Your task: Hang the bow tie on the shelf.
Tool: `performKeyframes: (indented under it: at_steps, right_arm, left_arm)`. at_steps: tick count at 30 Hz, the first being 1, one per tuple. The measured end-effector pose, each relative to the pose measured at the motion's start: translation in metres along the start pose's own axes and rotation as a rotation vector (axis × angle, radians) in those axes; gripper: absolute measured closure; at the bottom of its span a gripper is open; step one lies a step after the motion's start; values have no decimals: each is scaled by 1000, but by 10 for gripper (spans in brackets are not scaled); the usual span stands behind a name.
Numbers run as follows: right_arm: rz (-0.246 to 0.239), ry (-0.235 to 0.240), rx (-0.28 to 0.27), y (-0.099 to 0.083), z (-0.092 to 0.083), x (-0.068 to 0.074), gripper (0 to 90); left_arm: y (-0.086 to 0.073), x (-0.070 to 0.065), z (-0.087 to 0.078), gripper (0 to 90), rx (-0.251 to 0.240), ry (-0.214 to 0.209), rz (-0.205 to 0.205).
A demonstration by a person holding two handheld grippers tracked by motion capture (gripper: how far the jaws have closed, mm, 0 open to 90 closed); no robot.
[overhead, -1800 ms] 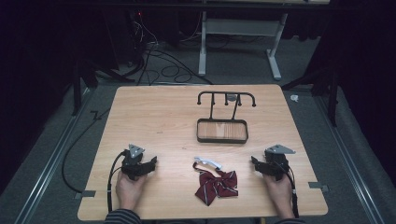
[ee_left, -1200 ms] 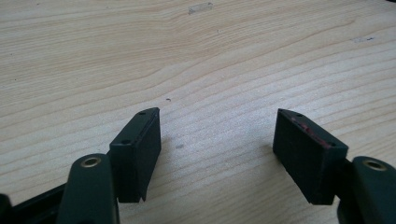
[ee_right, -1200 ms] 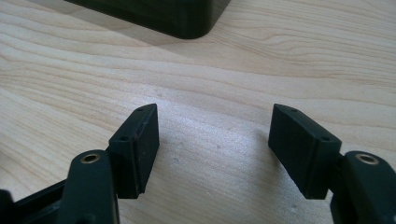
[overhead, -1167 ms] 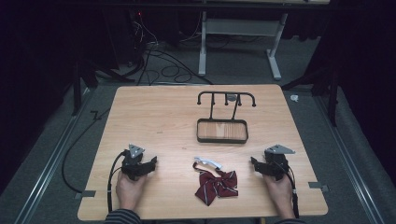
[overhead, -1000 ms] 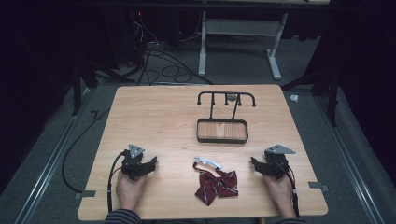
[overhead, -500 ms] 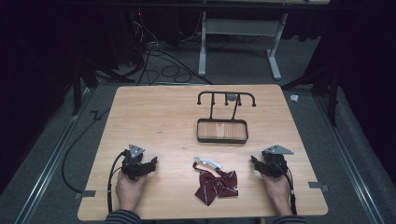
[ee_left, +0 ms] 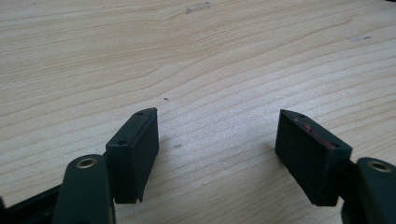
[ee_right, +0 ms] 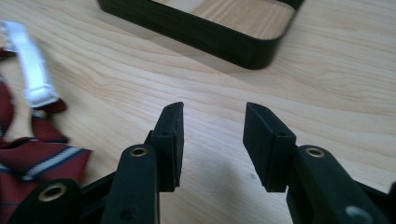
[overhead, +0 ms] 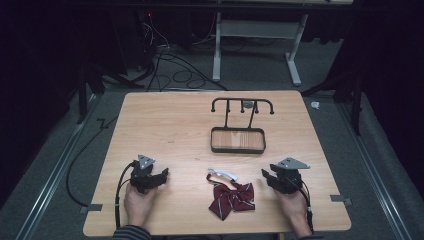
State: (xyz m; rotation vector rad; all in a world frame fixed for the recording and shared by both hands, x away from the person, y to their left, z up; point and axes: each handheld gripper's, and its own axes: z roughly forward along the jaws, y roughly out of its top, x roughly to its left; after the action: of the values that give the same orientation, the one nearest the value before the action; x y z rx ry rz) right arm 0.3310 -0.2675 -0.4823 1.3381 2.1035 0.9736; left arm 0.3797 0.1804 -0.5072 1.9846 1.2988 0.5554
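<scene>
**A:** High view had both hands low at the near edge of the counter [overhead: 165, 115], forearms coming in from the bottom. The left gripper [overhead: 159, 176] sat near the left side, jaws pointing right, toward the middle of the counter. The right gripper [overhead: 268, 176] sat near the right side, jaws pointing left.

**B:** And the bow tie [overhead: 232, 197] lay flat between them, nearer the right gripper but apart from both. Dark red with pale stripes, its white strap [overhead: 223, 173] lying on the far side of it.

**A:** Left gripper view: jaws spread wide, bare wood between the pads [ee_left: 140, 149], nothing pinched, nothing touched.

**B:** Right gripper view told a different story. Those jaws had just been closing, and they stood partly apart, a narrower gap than the left's. Only bare counter between them, no grip on anything.

**A:** In that view the bow tie [ee_right: 32, 154] was off to the left of the jaws, strap [ee_right: 30, 65] beyond it, clear of the pads [ee_right: 170, 140].

**B:** Straight ahead sat the dark tray [ee_right: 201, 35], wood showing inside, well beyond the fingertips. From above, that tray [overhead: 238, 149] stood mid-counter with a black hook rack [overhead: 242, 104] rising behind it.
</scene>
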Motion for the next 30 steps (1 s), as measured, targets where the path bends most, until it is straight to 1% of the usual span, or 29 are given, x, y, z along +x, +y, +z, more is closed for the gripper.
performKeyframes:
  at_steps: [1,2,3,6,7,8,9,10,12,13,14,17,23,30]
  right_arm:
    - [0,0,0,0,0,0,603]
    - [-6,16,-10,2,-3,4,610]
    - [-2,23,-15,3,-4,5,613]
    - [-10,42,-22,5,-7,9,621]
    - [-16,50,-25,6,-7,10,625]
    - [-23,75,-25,8,-9,14,630]
    - [-23,75,-25,8,-9,14,630]
    - [-36,91,-22,9,-10,17,631]
    - [-40,95,-24,10,-10,19,630]
    - [-49,103,-28,10,-11,21,628]
    - [-53,124,-31,11,-12,25,626]
    - [-60,131,-24,12,-12,29,627]
    - [-101,178,-11,13,-10,45,631]
    - [-107,199,4,15,-3,53,629]
  left_arm:
    - [0,0,0,309,0,0,0]
    - [0,0,0,309,0,0,0]
    - [0,0,0,309,-2,1,0]
    - [0,0,0,309,-2,1,0]
    - [0,0,0,309,0,0,0]
    - [0,0,0,309,0,0,0]
    - [0,0,0,309,0,0,0]
    - [0,0,0,309,-1,1,-1]
    - [0,0,0,310,0,0,0]
    - [0,0,0,309,0,1,0]
    - [0,0,0,309,0,3,-1]
    - [0,0,0,309,0,3,-2]
    - [0,0,0,309,0,4,-3]
    - [0,0,0,309,-1,4,-3]
